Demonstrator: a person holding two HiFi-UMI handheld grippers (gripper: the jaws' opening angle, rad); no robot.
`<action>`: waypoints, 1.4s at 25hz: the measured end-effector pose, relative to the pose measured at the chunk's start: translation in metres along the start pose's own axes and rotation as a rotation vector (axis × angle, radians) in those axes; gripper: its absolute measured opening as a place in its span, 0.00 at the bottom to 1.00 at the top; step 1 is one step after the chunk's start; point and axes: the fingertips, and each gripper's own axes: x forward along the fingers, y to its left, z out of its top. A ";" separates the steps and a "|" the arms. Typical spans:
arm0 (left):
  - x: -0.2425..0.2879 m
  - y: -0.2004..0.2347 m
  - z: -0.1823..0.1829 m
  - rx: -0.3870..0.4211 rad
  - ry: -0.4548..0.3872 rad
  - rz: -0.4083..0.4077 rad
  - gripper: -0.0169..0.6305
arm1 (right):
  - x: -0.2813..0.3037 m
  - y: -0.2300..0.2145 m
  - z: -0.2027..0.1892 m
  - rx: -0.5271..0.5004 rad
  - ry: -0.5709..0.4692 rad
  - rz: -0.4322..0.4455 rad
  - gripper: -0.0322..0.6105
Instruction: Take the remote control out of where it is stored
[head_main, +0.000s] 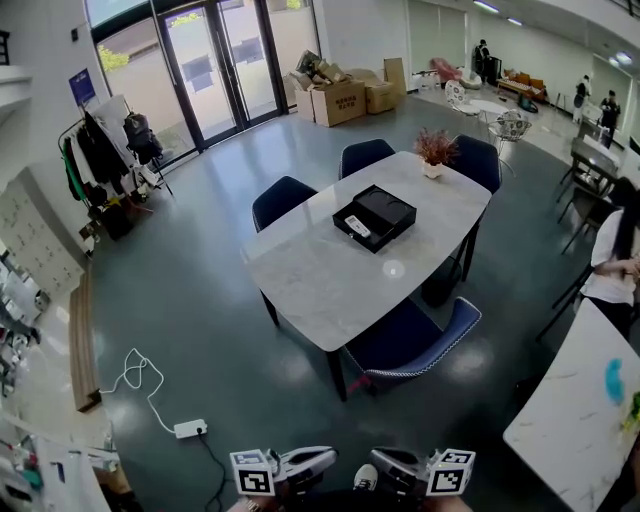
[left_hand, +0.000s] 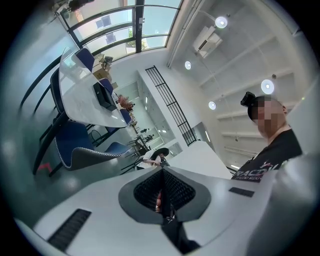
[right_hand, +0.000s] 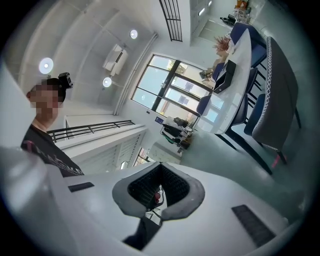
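Note:
A white remote control lies in an open black box on the grey marble table, far ahead of me across the floor. Both grippers are held low at the bottom edge of the head view, well short of the table. My left gripper and right gripper point toward each other, both shut and empty. In the left gripper view the shut left gripper tilts upward, with the box small at upper left. The right gripper is likewise shut, the box far off.
Blue chairs ring the table and a potted plant stands at its far end. A power strip with white cable lies on the floor at left. A second white table and a seated person are at right. Cardboard boxes sit by the glass doors.

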 end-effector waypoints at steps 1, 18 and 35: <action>0.001 0.000 0.001 0.000 0.002 0.000 0.04 | -0.002 -0.002 0.001 0.010 -0.009 0.002 0.06; -0.026 0.027 0.050 0.005 -0.026 0.019 0.04 | 0.043 -0.014 0.026 0.010 -0.043 -0.009 0.06; -0.127 0.112 0.203 0.002 0.050 -0.095 0.04 | 0.231 -0.037 0.068 -0.023 -0.196 -0.126 0.06</action>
